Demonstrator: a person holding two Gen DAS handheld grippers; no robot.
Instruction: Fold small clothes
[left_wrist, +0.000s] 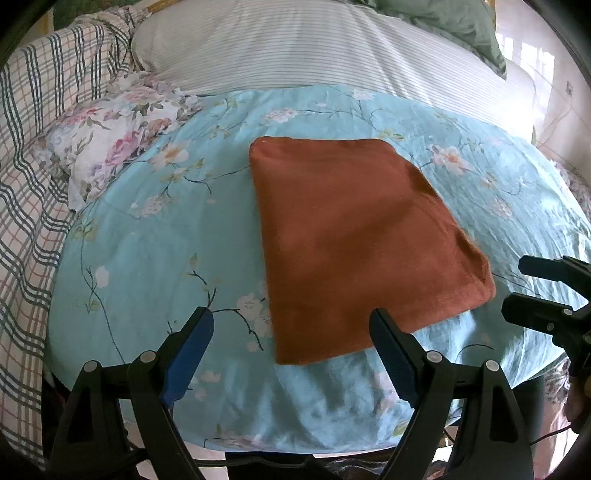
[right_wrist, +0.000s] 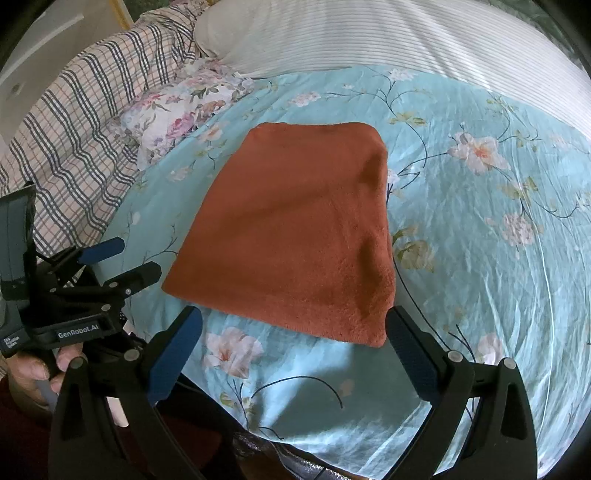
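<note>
A rust-orange cloth (left_wrist: 354, 243) lies folded into a flat rectangle on the light blue floral sheet (left_wrist: 147, 258); it also shows in the right wrist view (right_wrist: 295, 229). My left gripper (left_wrist: 291, 325) is open and empty, held just in front of the cloth's near edge. My right gripper (right_wrist: 293, 325) is open and empty, also just short of the cloth's near edge. The right gripper shows at the right edge of the left wrist view (left_wrist: 524, 284), and the left gripper shows at the left of the right wrist view (right_wrist: 136, 258).
A floral pillow (left_wrist: 110, 147) lies at the back left of the blue sheet. A plaid blanket (left_wrist: 37, 166) runs along the left. A white striped cover (left_wrist: 295, 48) lies behind. The bed's front edge (right_wrist: 332, 454) is just below the grippers.
</note>
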